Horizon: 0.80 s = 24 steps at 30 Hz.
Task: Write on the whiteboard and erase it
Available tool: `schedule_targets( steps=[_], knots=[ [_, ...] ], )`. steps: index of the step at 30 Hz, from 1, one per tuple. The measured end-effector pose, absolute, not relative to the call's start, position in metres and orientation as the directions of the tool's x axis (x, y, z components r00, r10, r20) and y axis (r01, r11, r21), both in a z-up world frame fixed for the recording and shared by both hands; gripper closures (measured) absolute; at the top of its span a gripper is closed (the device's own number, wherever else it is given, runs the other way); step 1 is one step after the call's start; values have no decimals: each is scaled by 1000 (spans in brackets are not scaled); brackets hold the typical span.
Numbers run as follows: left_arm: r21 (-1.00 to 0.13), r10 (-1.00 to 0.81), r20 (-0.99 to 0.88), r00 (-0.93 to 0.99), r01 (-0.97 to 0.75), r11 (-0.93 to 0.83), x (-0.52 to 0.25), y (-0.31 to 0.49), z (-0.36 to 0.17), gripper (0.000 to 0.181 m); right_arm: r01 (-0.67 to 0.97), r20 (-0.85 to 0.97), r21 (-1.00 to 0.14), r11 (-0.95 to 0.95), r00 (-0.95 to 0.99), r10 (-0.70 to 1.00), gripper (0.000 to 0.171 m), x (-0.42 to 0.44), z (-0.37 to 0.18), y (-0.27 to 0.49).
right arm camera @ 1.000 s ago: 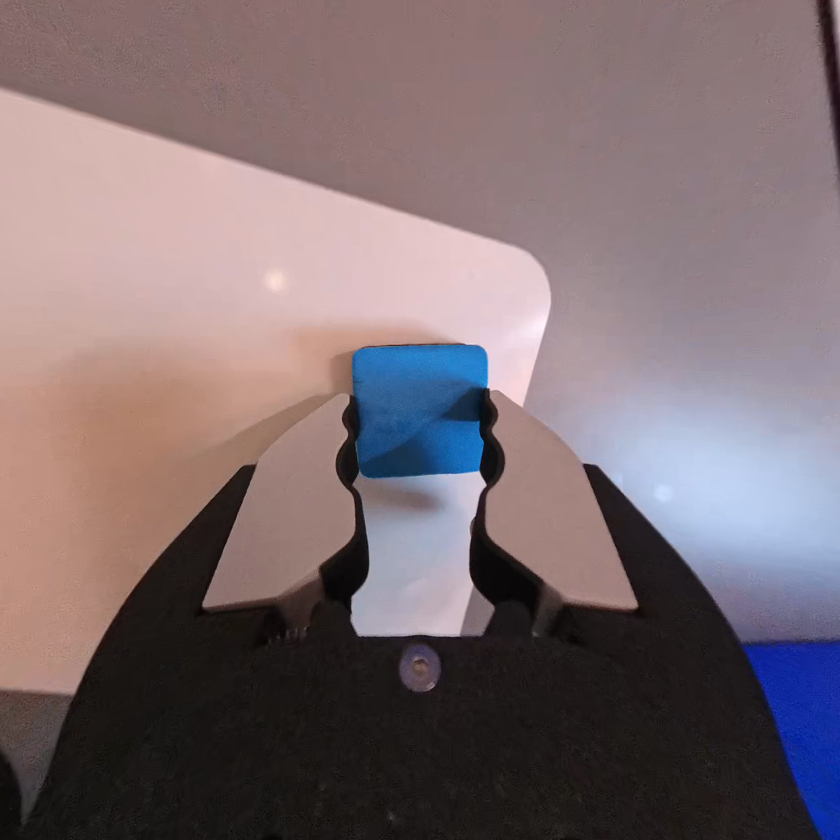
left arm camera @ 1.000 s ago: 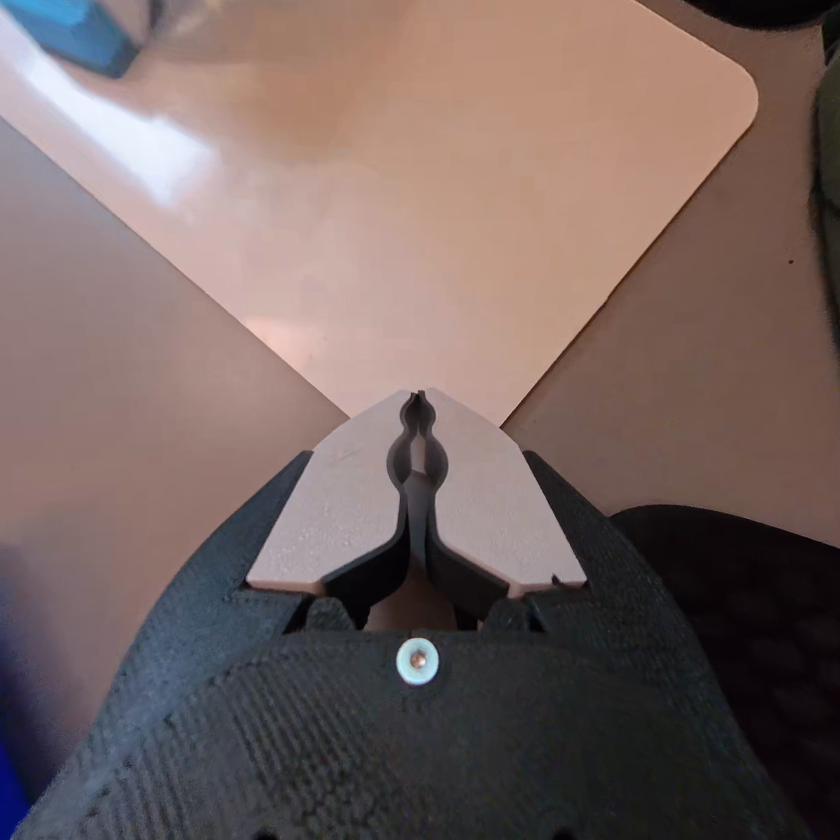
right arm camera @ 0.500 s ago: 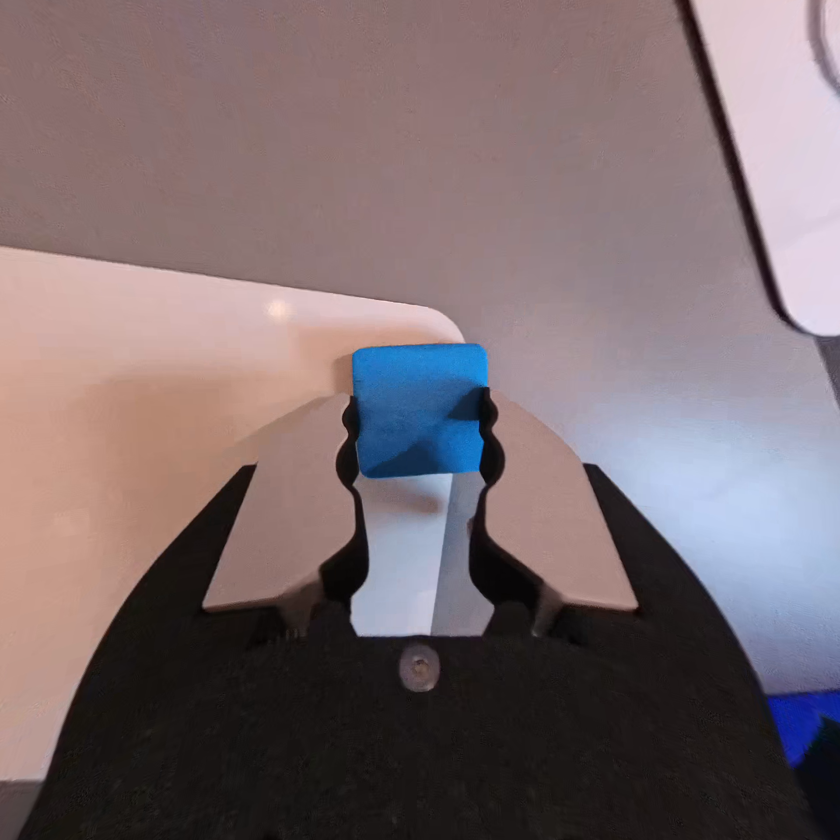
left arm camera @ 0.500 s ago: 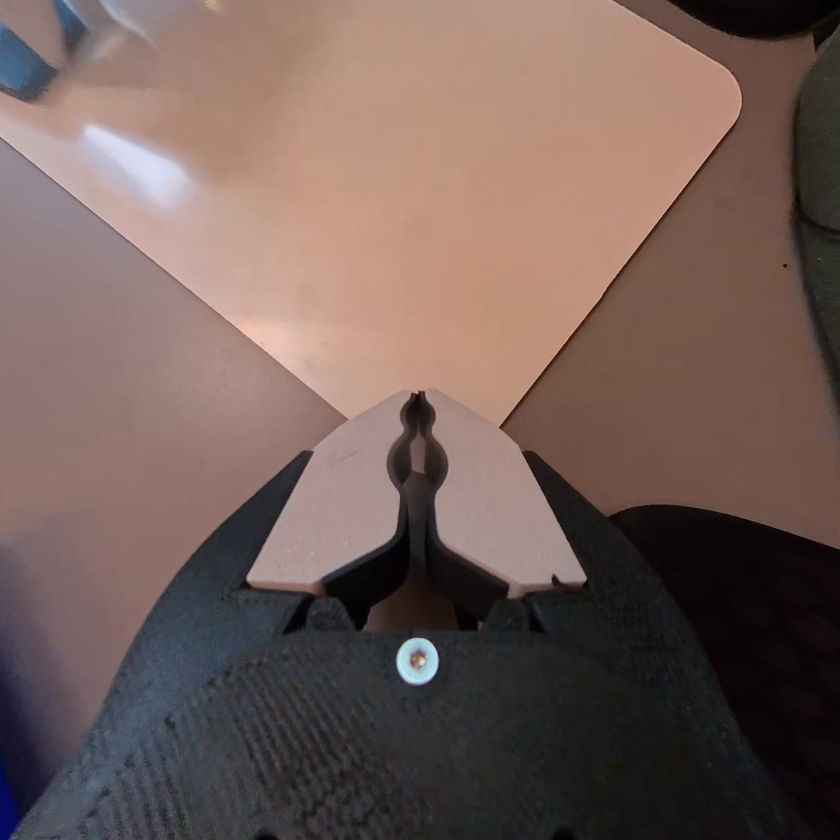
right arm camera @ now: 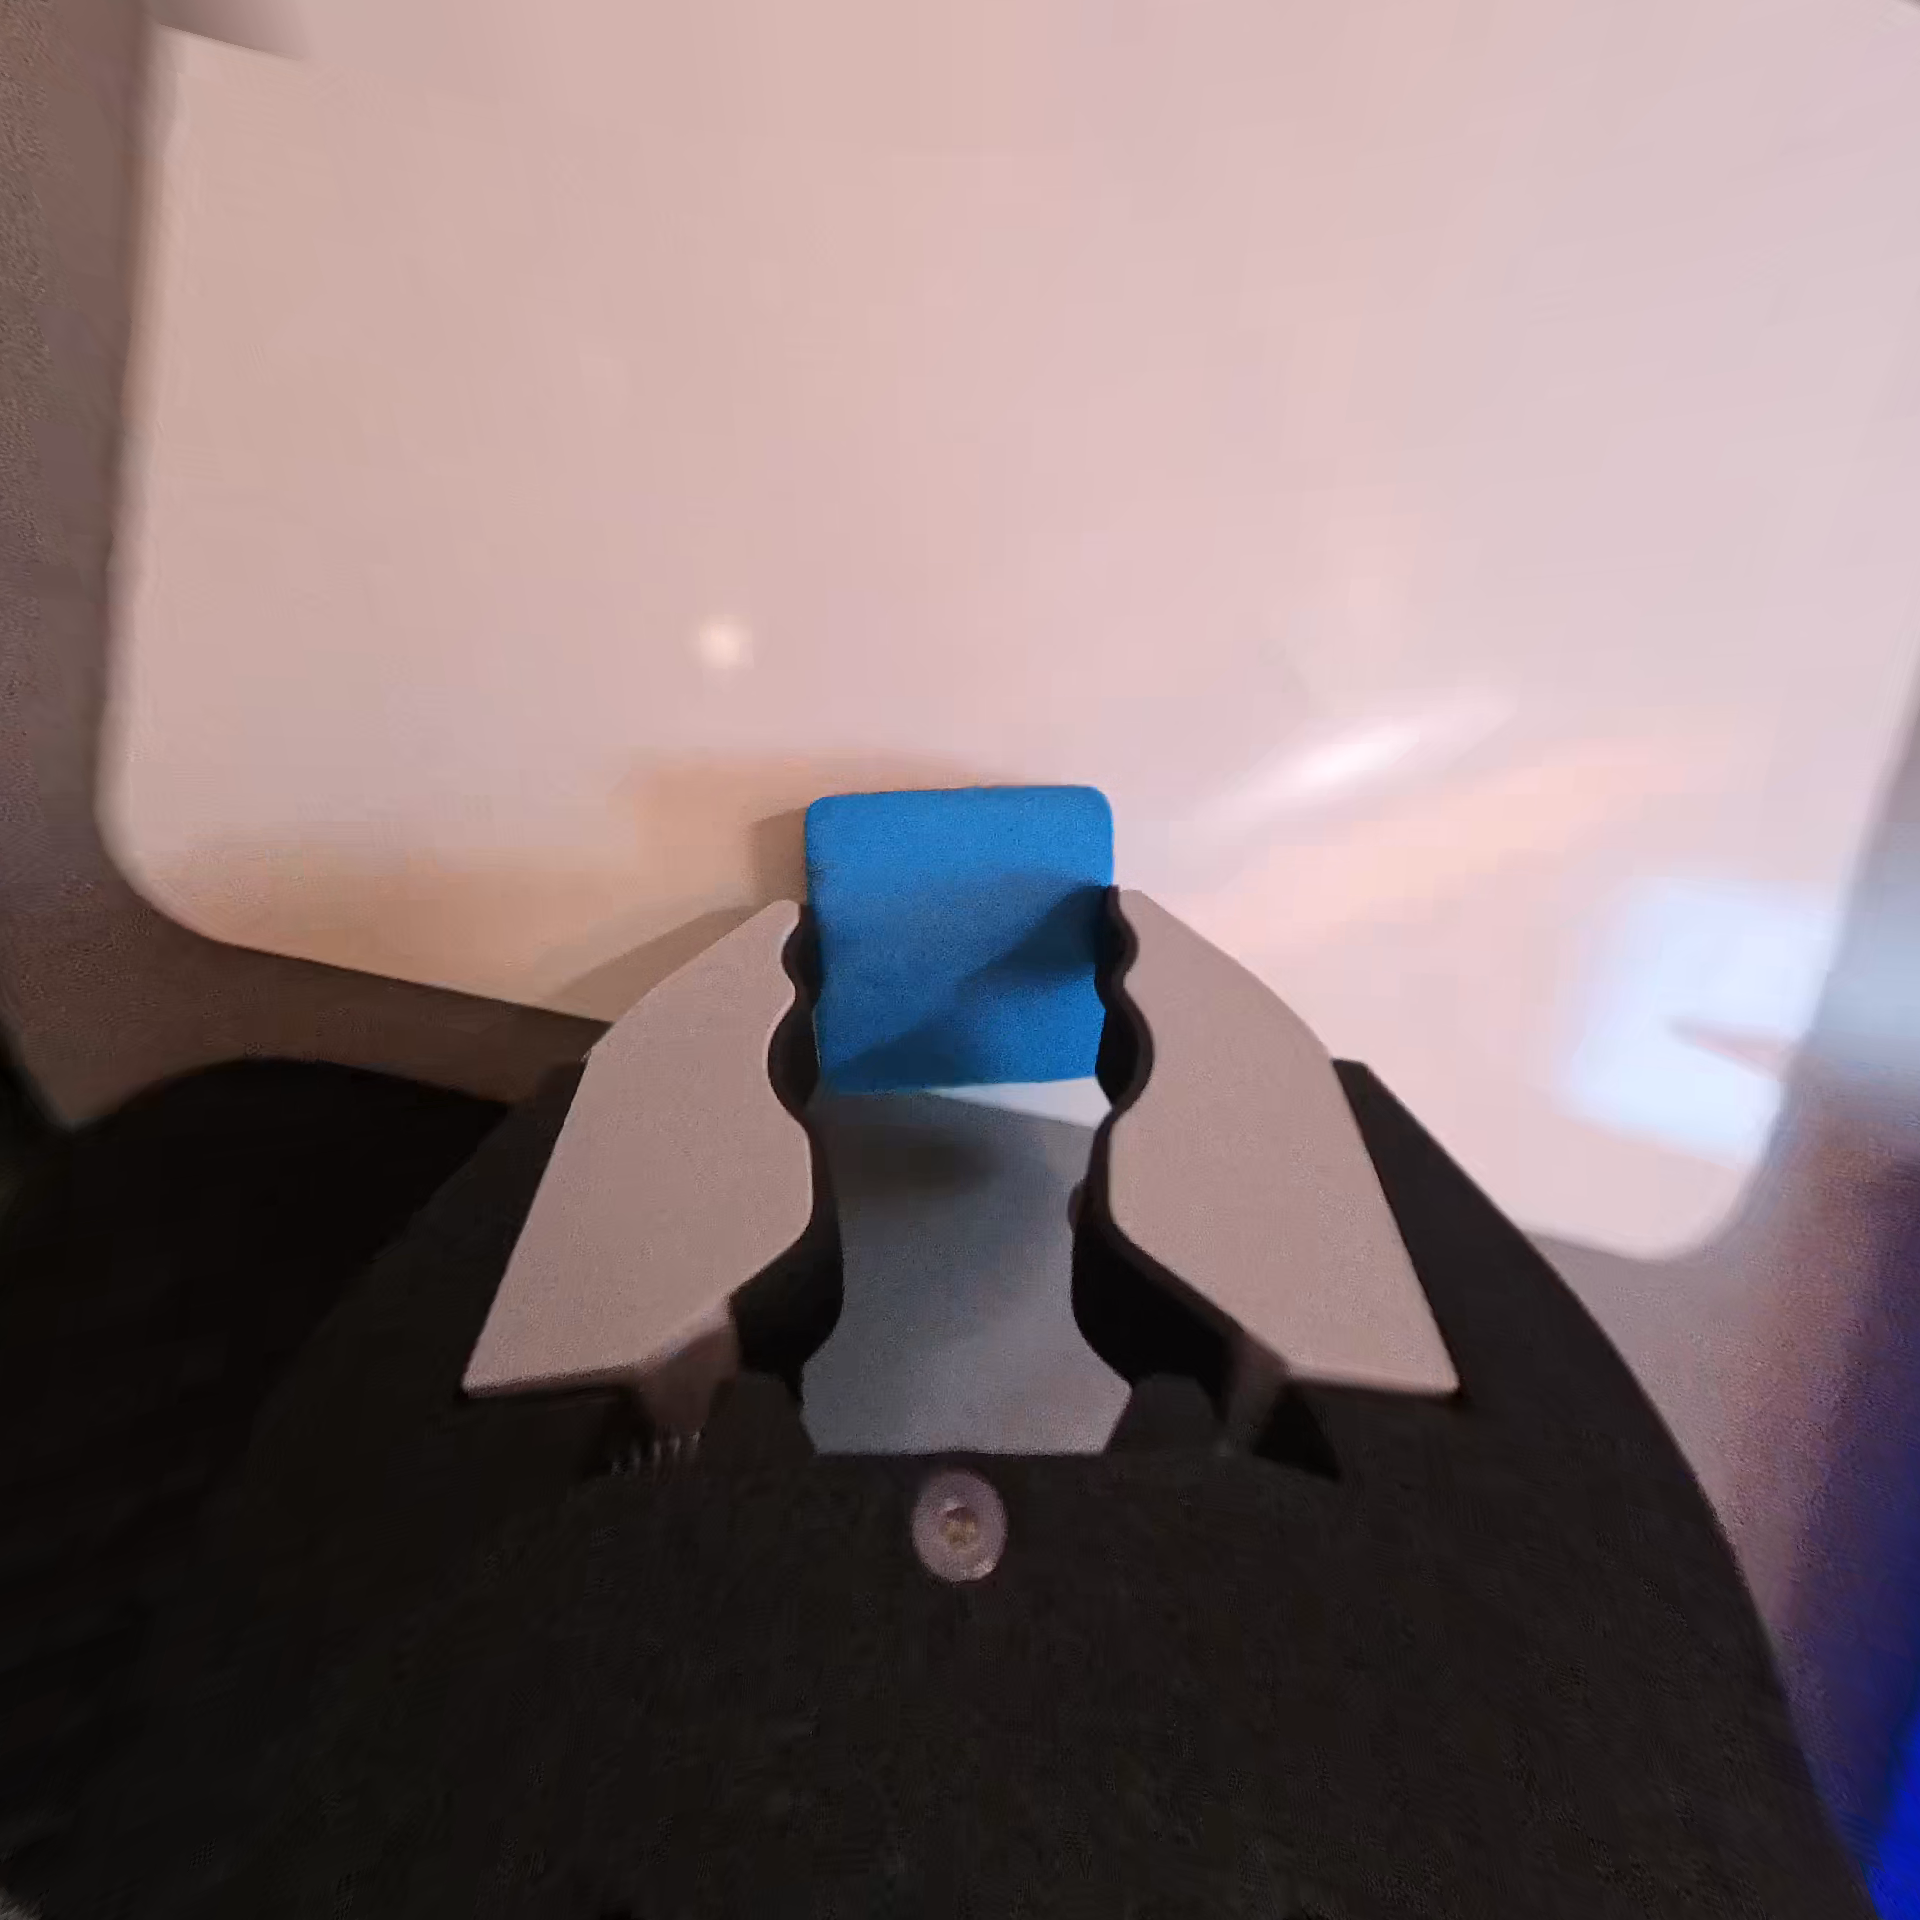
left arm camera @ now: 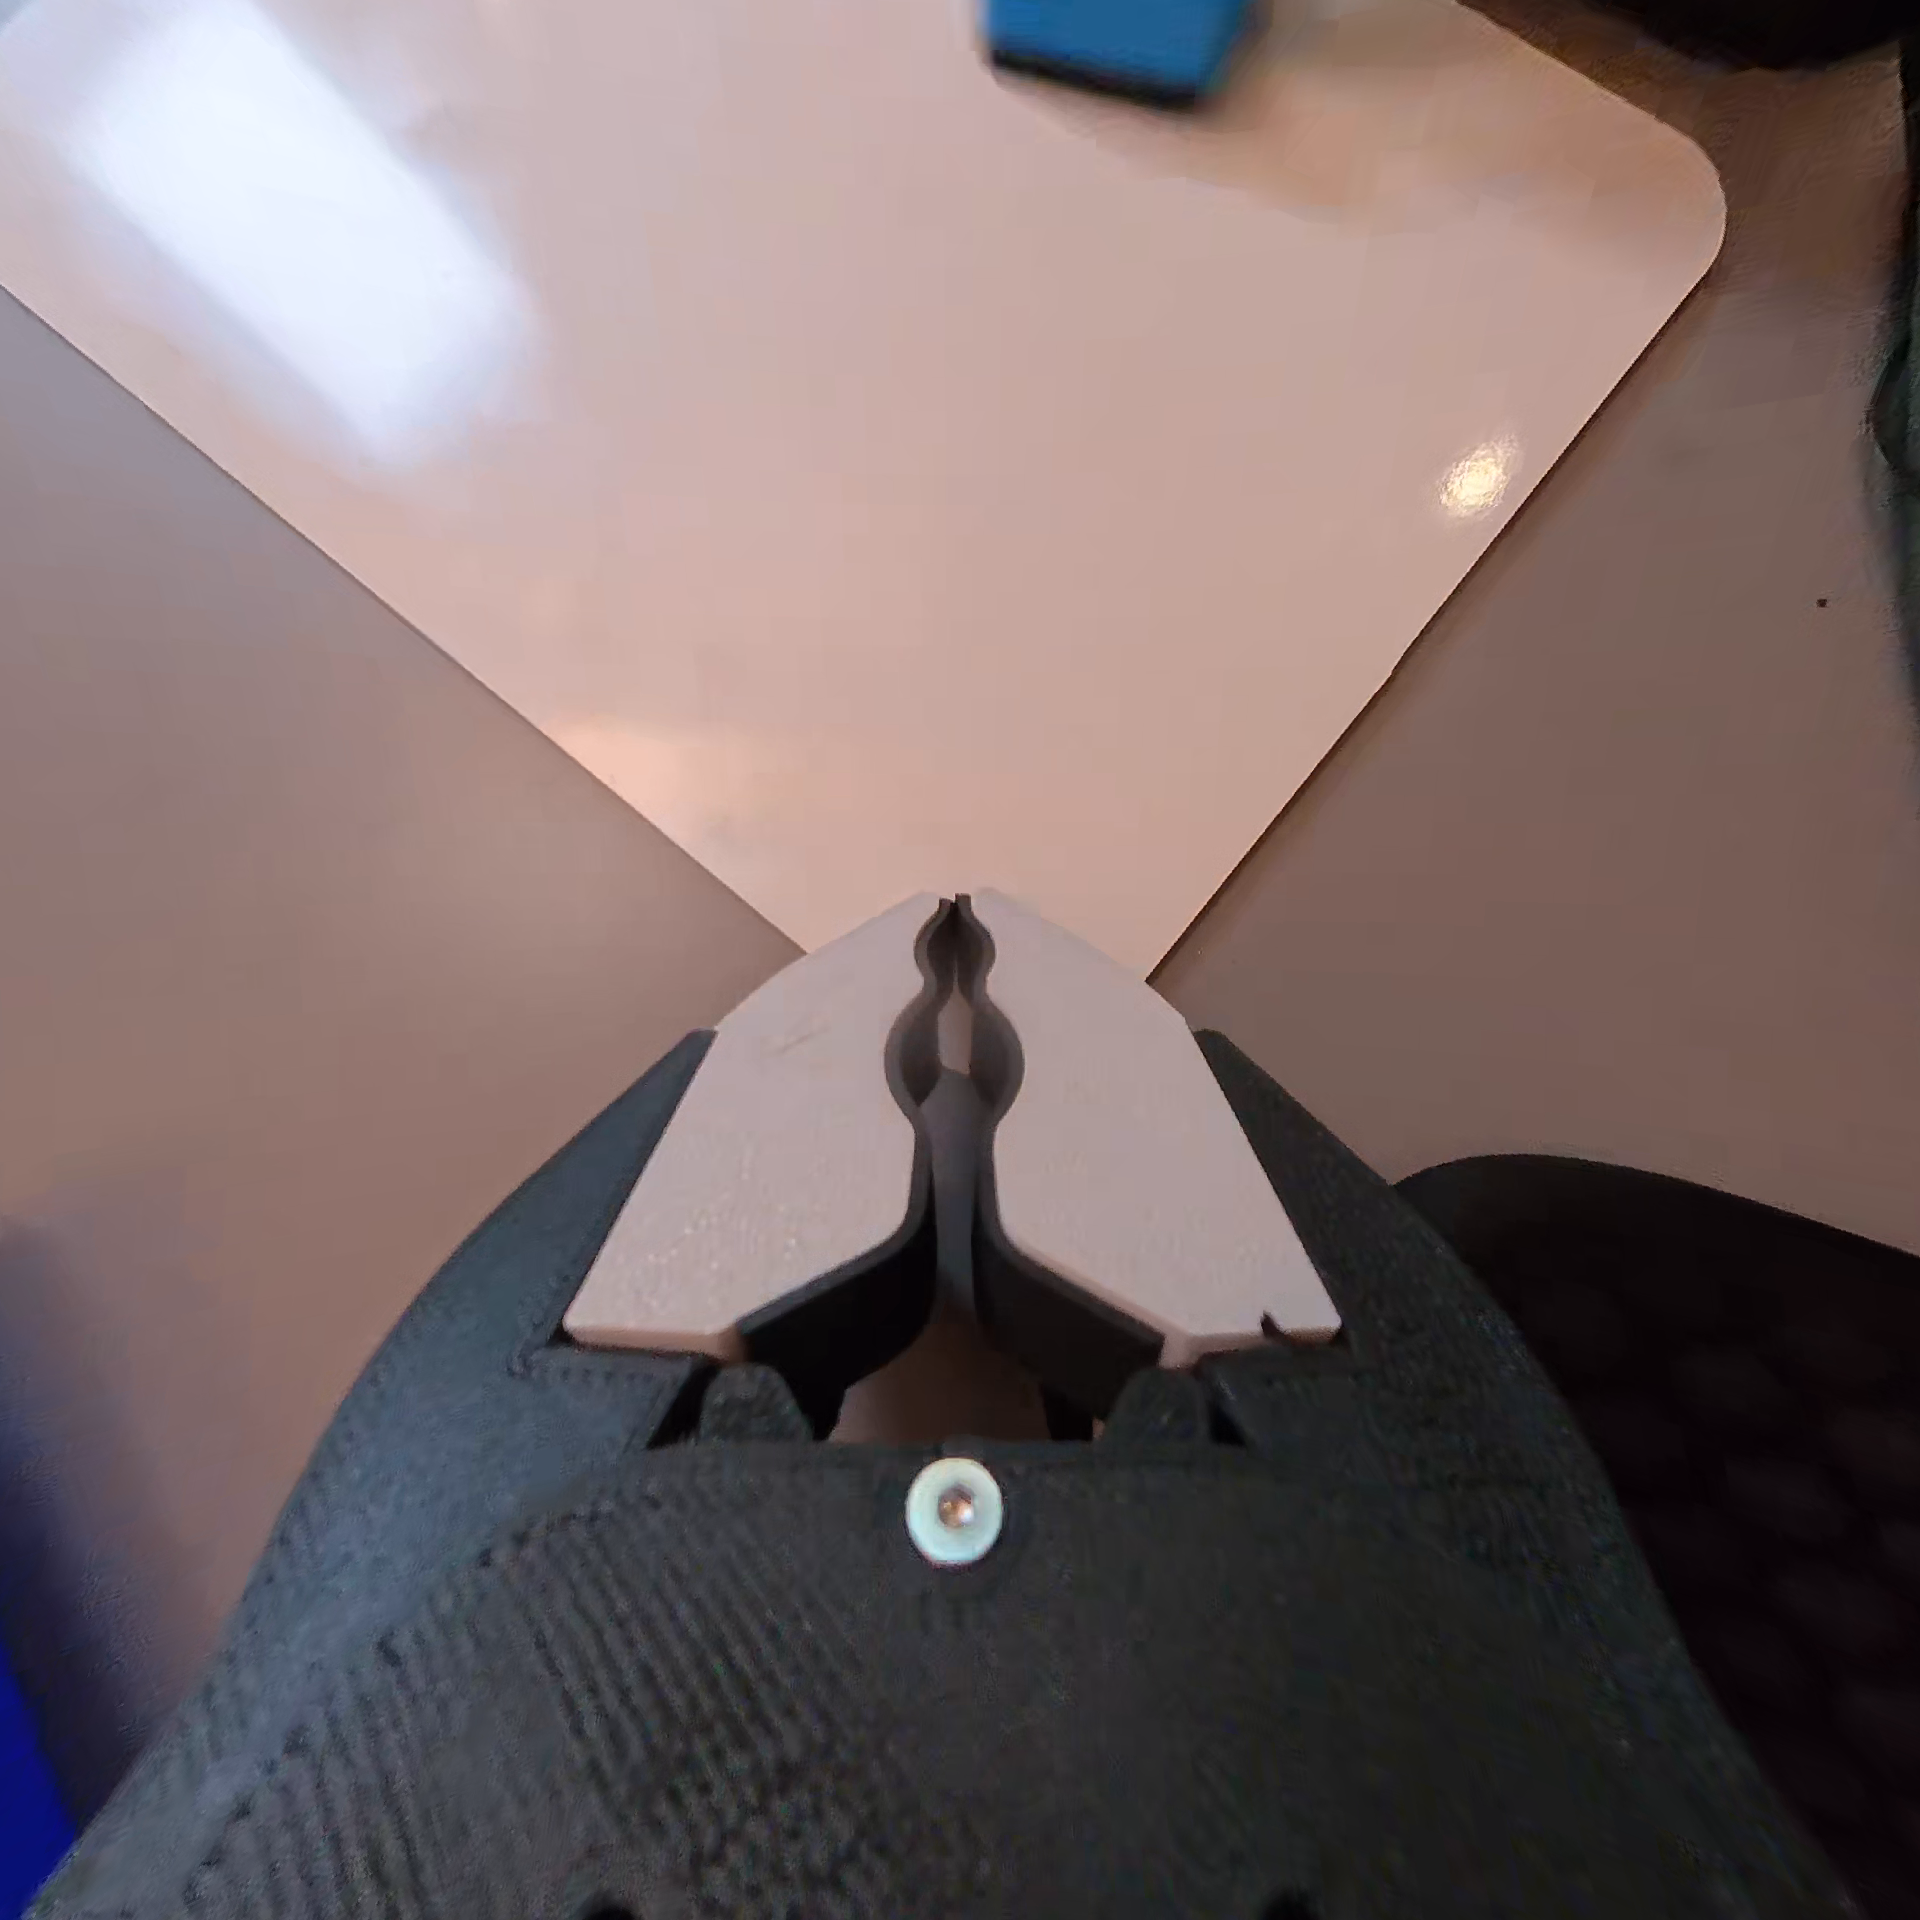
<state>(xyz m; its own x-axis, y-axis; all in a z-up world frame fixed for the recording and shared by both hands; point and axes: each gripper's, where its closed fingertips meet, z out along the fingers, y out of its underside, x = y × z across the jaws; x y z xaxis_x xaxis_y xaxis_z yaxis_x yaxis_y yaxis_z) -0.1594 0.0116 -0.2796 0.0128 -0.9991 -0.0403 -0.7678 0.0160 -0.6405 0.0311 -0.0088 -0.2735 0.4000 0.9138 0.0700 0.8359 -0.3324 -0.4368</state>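
A blank whiteboard (left arm camera: 935, 436) with rounded corners lies flat on the brown table. My left gripper (left arm camera: 956, 906) is shut and empty, its tips at the board's near corner. My right gripper (right arm camera: 958, 914) is shut on a blue eraser (right arm camera: 956, 935) and holds it against the whiteboard (right arm camera: 935, 364). The eraser also shows in the left wrist view (left arm camera: 1112, 47), blurred, at the board's far edge. No marks show on the board.
A dark padded thing (left arm camera: 1704, 1403) lies by my left gripper on the right. A dark green thing (left arm camera: 1896, 343) sits at the right edge. Bare brown table (left arm camera: 260, 883) lies left of the board. A black shape (right arm camera: 208, 1195) sits at the lower left.
The right gripper with the eraser has swept across the board; in the left wrist view it went from the top left to the top right. The left gripper has stayed put.
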Motion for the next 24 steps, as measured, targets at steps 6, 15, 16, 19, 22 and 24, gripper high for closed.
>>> schedule_targets(
  steps=[6, 15, 16, 19, 22, 24],
  knots=[
    [-646, -999, -33, 8, -763, 15, -159, 11, -280, 181, 886, 64, -459, -72, 113, 992, 119, -45, -273, -65],
    [-645, -999, -36, 14, -764, 12, -158, 11, -280, 181, 717, 83, -462, -522, 621, 779, 119, 89, -274, 106],
    [-646, -999, -34, 14, -763, 11, -157, 11, -280, 181, 741, 41, -470, -480, 561, 827, 119, 63, -273, 82],
    [-647, -1000, -29, 9, -762, 12, -156, 9, -280, 181, 856, 1, -466, -222, 251, 968, 119, -23, -272, -26],
    [-648, -1000, -25, 2, -762, 14, -156, 8, -280, 181, 901, 55, -434, -26, 56, 997, 119, -54, -273, -82],
    [-648, -1000, -26, 1, -762, 16, -156, 8, -280, 181, 894, 70, -417, -164, 212, 975, 119, -22, -273, -35]
  ],
)
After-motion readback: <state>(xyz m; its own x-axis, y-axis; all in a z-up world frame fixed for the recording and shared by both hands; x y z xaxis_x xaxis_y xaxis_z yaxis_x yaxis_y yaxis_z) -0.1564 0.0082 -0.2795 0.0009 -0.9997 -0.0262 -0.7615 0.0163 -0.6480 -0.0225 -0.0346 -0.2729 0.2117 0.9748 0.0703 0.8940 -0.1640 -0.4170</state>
